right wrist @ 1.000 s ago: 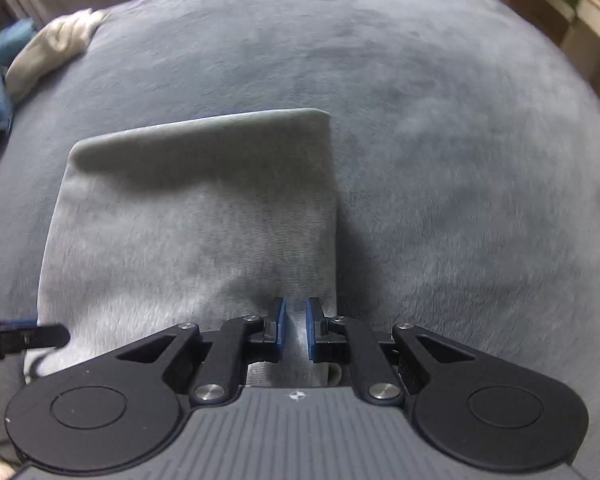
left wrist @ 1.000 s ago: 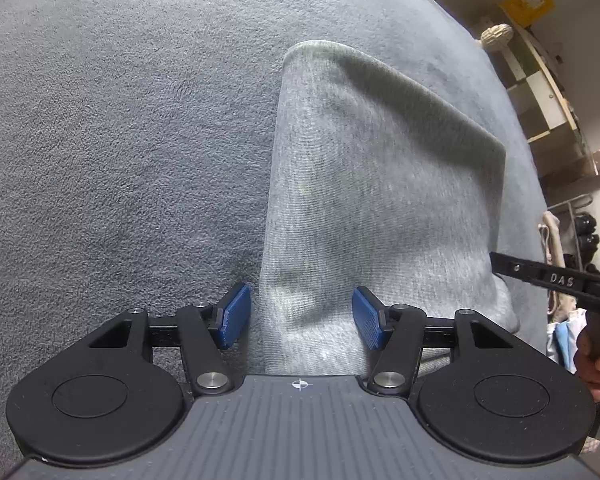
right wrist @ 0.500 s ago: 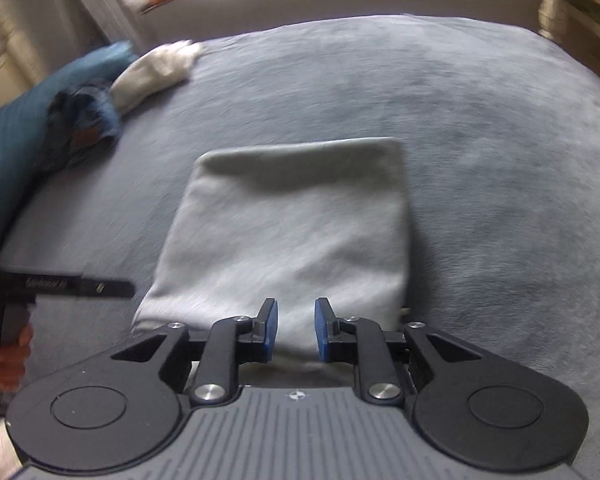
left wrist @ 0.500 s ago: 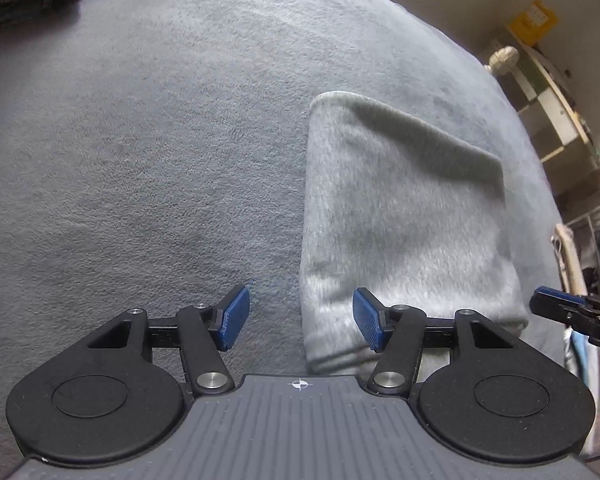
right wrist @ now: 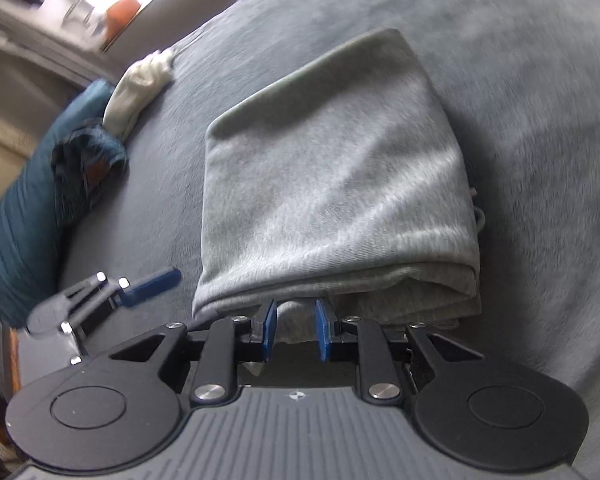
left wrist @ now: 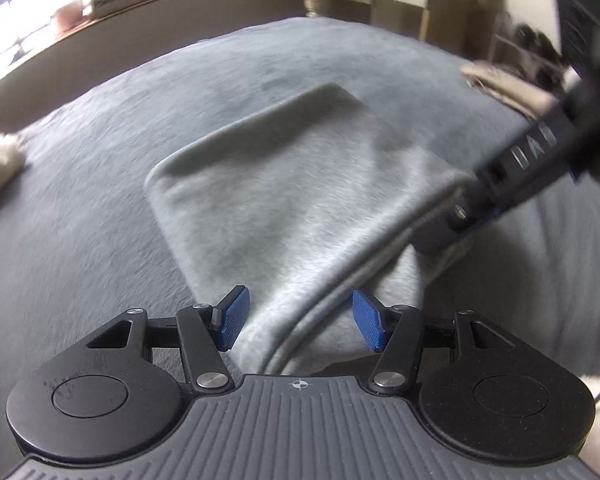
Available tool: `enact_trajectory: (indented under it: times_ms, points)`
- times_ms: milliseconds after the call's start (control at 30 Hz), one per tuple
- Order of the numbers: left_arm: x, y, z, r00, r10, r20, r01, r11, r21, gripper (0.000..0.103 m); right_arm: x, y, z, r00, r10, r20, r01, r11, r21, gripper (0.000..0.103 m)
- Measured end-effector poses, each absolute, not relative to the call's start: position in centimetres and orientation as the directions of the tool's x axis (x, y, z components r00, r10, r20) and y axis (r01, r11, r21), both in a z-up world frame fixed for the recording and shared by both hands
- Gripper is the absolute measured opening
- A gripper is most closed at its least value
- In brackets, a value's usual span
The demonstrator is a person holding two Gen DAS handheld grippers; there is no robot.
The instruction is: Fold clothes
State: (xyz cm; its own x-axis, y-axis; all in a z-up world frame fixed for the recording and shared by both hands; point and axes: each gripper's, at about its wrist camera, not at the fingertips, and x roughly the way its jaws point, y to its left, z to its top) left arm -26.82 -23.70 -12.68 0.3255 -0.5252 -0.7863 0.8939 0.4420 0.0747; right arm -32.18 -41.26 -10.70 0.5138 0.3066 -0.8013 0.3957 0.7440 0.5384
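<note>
Folded grey sweatshirt (right wrist: 332, 184) on the bed (right wrist: 520, 80); right gripper (right wrist: 296, 330) and left gripper (left wrist: 296, 322), both released, straddle its near edge. Clamp all layers together.

We read only the pale letters "DAS" along the black arm of the right gripper (left wrist: 476, 208), seen from the left wrist.

Soft matt grey knit garment (right wrist: 332, 184) on a plush, fuzzy grey blanket (right wrist: 540, 128).
</note>
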Motion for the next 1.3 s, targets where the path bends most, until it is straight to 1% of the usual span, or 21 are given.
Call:
enact_trajectory:
  times_ms: [167,200,267,433,500,600,767,933,967,1033,1067,1200,1300]
  points:
    - [-27.3,-25.3,-13.8,0.34,-0.513,-0.788,0.914,0.378,0.147,0.055,-32.1,-42.7,-12.5,0.54,0.344,-0.768,0.476,0.628,0.616,0.022]
    - [-27.0,-25.3,-13.7,0.336,-0.517,-0.787,0.912,0.386,0.136,0.05,-32.2,-42.9,-12.6,0.554,0.349,-0.756,0.484,0.604,0.633,0.022]
    - [-26.3,-25.1,-13.6,0.323,-0.529,-0.785,0.906,0.413,0.095,0.042,-32.5,-43.3,-12.9,0.577,0.357,-0.735,0.495,0.563,0.662,0.022]
    - [-24.4,-24.5,-13.3,0.29,-0.552,-0.782,0.879,0.476,-0.009,0.033,-33.3,-43.8,-13.2,0.626,0.368,-0.687,0.493,0.496,0.715,0.022]
    - [-23.8,-24.4,-13.4,0.275,-0.557,-0.784,0.869,0.493,-0.045,0.027,-33.7,-43.9,-13.2,0.643,0.371,-0.67,0.485,0.48,0.731,0.022]
    - [-22.6,-24.1,-13.5,0.232,-0.576,-0.784,0.837,0.529,-0.141,0.02,-34.2,-43.8,-13.5,0.648,0.389,-0.655,0.484,0.453,0.749,0.022]
    - [-21.2,-23.4,-13.5,0.184,-0.603,-0.776,0.773,0.577,-0.265,0.016,-35.5,-43.0,-15.7,0.631,0.457,-0.626,0.534,0.329,0.779,0.022]
    - [-21.3,-23.1,-13.0,0.174,-0.613,-0.771,0.774,0.569,-0.278,0.014,-34.9,-41.8,-17.6,0.629,0.499,-0.596,0.543,0.265,0.796,0.023]
    - [-21.3,-23.0,-13.0,0.173,-0.614,-0.77,0.774,0.568,-0.279,0.014,-34.7,-41.6,-17.7,0.635,0.501,-0.588,0.537,0.262,0.802,0.021]
    - [-21.2,-22.9,-12.9,0.171,-0.619,-0.767,0.766,0.572,-0.291,0.014,-34.1,-41.5,-17.3,0.658,0.476,-0.584,0.509,0.289,0.81,0.011]
    - [-21.1,-22.8,-12.9,0.169,-0.622,-0.764,0.76,0.576,-0.301,0.014,-33.8,-41.5,-17.1,0.671,0.462,-0.58,0.496,0.302,0.814,0.004]
    - [-20.7,-22.3,-12.7,0.168,-0.641,-0.749,0.727,0.593,-0.344,0.013,-33.3,-42.0,-16.9,0.707,0.395,-0.587,0.489,0.328,0.808,0.002]
    - [-20.6,-22.1,-12.6,0.173,-0.648,-0.742,0.72,0.597,-0.354,0.013,-32.9,-41.9,-17.3,0.726,0.365,-0.583,0.488,0.324,0.81,0.001]
